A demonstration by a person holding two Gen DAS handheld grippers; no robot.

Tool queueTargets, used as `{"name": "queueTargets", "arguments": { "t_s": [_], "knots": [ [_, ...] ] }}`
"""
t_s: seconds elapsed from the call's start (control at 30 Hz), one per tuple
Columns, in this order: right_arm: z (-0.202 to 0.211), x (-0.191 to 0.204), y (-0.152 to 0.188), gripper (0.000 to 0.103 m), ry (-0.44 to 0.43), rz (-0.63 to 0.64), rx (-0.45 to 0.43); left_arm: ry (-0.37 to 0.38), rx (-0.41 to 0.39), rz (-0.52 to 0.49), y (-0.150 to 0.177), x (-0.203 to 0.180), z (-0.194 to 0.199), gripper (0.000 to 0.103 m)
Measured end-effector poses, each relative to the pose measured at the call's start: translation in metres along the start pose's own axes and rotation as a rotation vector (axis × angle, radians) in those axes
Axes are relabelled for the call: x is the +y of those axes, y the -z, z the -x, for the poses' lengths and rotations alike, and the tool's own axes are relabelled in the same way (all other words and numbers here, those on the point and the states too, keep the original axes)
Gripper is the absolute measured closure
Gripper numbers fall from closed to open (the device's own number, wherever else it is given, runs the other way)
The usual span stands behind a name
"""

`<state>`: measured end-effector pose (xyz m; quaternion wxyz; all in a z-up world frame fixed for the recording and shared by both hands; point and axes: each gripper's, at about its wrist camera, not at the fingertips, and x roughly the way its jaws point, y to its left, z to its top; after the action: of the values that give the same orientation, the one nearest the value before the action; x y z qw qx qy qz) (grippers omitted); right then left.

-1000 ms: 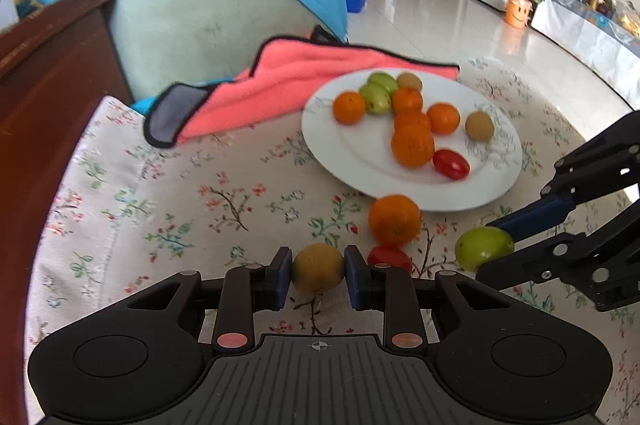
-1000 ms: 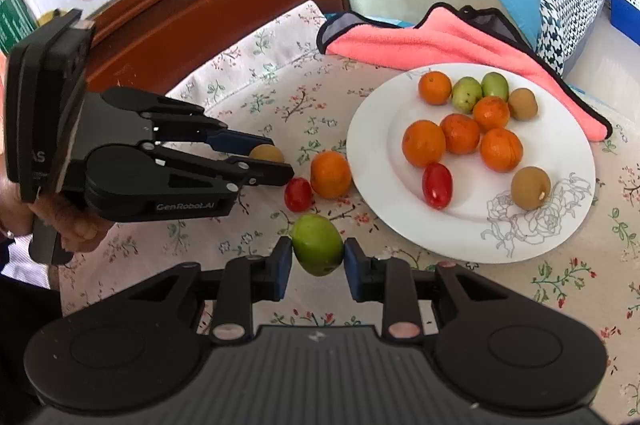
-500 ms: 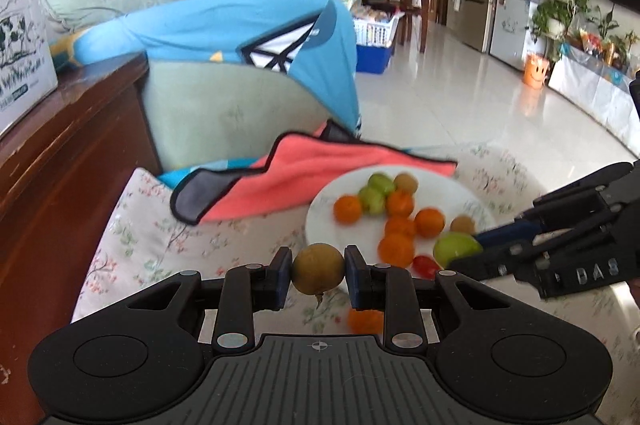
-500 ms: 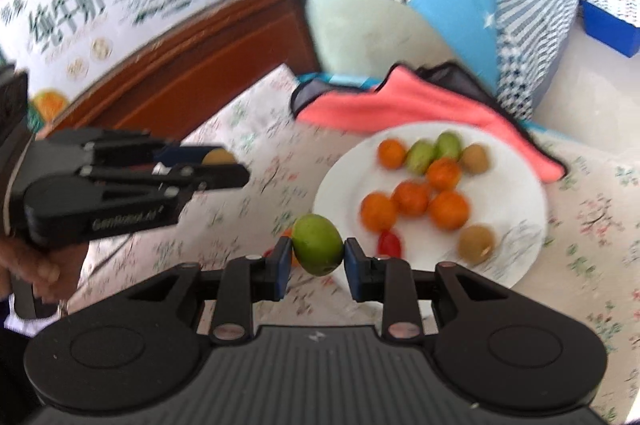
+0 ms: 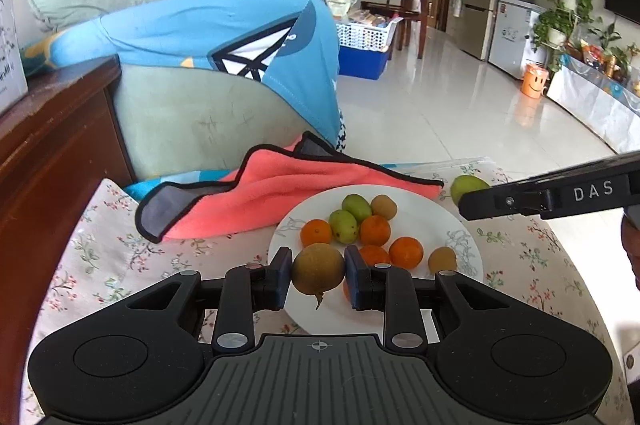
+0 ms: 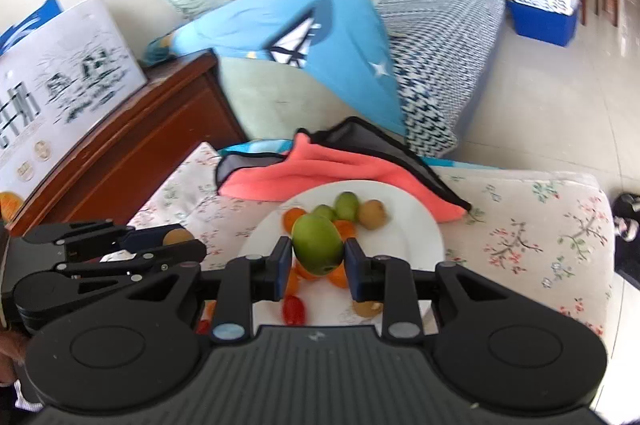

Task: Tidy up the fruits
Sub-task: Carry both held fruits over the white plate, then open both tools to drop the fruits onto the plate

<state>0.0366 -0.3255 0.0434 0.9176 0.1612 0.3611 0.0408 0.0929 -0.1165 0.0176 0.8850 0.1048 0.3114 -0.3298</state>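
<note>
My left gripper (image 5: 318, 275) is shut on a brown round fruit (image 5: 318, 268) and holds it above the near rim of the white plate (image 5: 464, 245). The plate carries several oranges, green fruits and brown fruits. My right gripper (image 6: 317, 261) is shut on a green fruit (image 6: 318, 245) and holds it above the plate (image 6: 416, 225). The green fruit also shows in the left wrist view (image 5: 466, 187), at the tip of the right gripper. The left gripper also shows in the right wrist view (image 6: 176, 245), left of the plate.
A pink cloth (image 5: 256, 197) lies behind the plate on the floral tablecloth (image 5: 120, 257). A red tomato (image 6: 294, 309) lies on the plate's near side. A wooden cabinet (image 6: 132, 145) stands at the left, a sofa with a blue garment (image 5: 208, 37) behind.
Both grippers have lifted their fruits higher and carried them over the plate. The right gripper with the green fruit has moved toward the plate's far right side.
</note>
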Motion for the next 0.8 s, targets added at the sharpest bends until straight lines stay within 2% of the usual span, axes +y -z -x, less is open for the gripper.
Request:
{"name": "queueTargets", "arguments": {
  "t_s": [0.37,0.73,0.8],
  "knots": [
    [-0.011,-0.022,0.001,0.074,0.053,-0.063,0.014,-0.031,0.050,0.051,-0.004,-0.007,-0.028,0.077],
    [-0.041,-0.037,0.004,0.074,0.119,-0.130,0.056,-0.048,0.092,0.142,-0.007,-0.004,-0.048,0.077],
    [-0.044,-0.039,0.004,0.072,0.122,-0.150,0.064,-0.055,0.085,0.151,-0.008,-0.004,-0.049,0.075]
  ]
}}
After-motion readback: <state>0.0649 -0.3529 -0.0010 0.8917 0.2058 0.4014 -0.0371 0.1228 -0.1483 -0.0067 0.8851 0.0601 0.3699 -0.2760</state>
